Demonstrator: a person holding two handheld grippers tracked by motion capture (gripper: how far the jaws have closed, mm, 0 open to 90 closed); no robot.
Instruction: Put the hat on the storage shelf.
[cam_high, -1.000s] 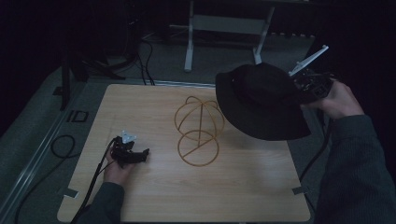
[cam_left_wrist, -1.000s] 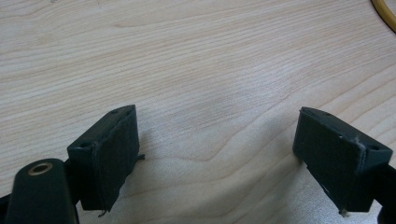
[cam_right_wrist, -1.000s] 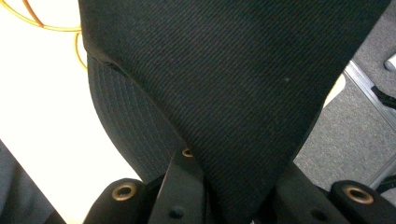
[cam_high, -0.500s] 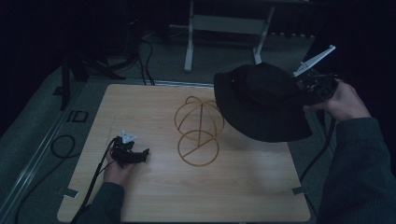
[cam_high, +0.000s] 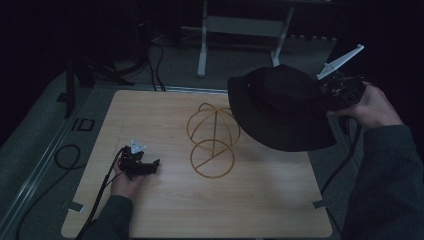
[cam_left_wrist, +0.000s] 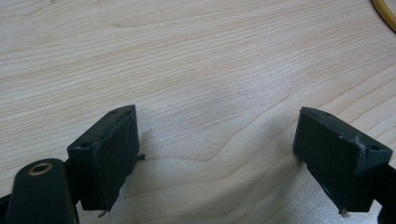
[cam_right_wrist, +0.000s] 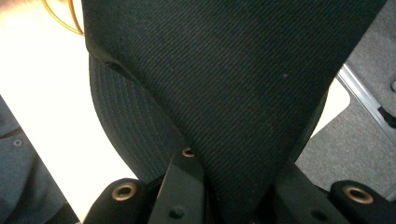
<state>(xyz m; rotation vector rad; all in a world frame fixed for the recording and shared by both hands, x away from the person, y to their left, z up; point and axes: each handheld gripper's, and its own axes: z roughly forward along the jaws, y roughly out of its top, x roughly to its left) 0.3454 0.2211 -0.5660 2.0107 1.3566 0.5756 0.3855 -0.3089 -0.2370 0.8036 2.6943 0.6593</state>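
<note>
1. Holding the black hat (cam_high: 280, 107) by its brim, our right gripper (cam_high: 336, 92) is clamped on the cloth, hat aloft over the table's far right.
2. We see the wire stand (cam_high: 212, 137) just left of it, brim tilted down toward us.
3. Our left gripper (cam_high: 142, 166) rests spread wide on the table (cam_high: 280, 200), well apart.

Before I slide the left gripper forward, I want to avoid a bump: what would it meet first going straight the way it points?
Probably the wire hat stand. The left gripper rests open on the wooden table, aimed toward the stand's base ring; bare wood lies between them.
</note>
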